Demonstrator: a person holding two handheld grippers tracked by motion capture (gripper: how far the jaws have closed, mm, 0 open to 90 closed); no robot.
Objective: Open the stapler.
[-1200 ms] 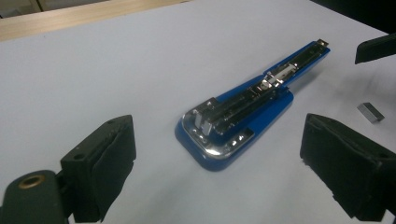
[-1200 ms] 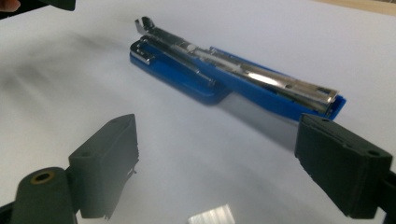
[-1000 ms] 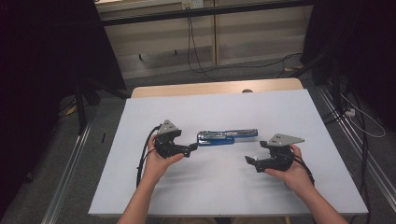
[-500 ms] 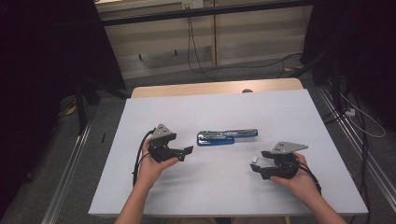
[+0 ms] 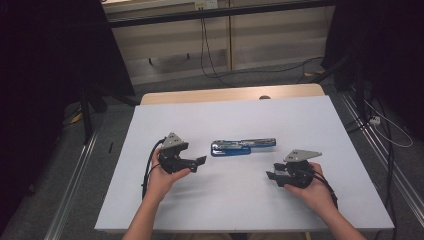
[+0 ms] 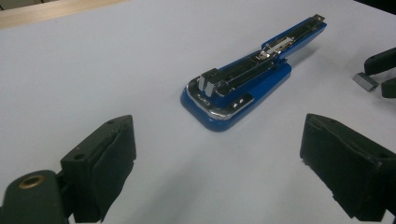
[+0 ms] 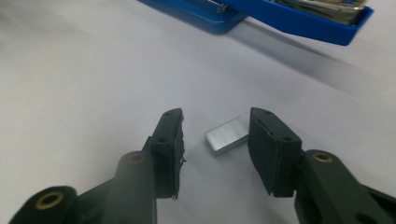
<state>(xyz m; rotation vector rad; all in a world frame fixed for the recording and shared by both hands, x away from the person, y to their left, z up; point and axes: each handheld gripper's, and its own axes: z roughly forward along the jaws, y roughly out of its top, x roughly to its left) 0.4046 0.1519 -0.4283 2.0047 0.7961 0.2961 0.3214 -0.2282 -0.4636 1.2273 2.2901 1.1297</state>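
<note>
A blue stapler [image 5: 243, 146] lay opened out flat near the middle of the white table [image 5: 320, 120], its chrome magazine facing up (seen clearly in the left gripper view [image 6: 243, 81]). A small silver block of staples [image 7: 226, 135] rested on the table in front of it, nearer the person's right side, well apart from the stapler body.

The right gripper [image 7: 215, 135] sat low over the table with the staples between its jaws. The jaws had just been closing in on the block, yet a gap remained on the left side and the right pad stood just beside it, so the staples were not yet clamped. In the high view that gripper [image 5: 272, 176] pointed left, held in the right hand [image 5: 312, 187].

The left gripper [image 6: 217, 172] was released, jaws spread wide and holding nothing, aimed at the stapler's rounded end from a short way off. In the high view it [image 5: 200, 161] stood left of the stapler, apart from it.
</note>
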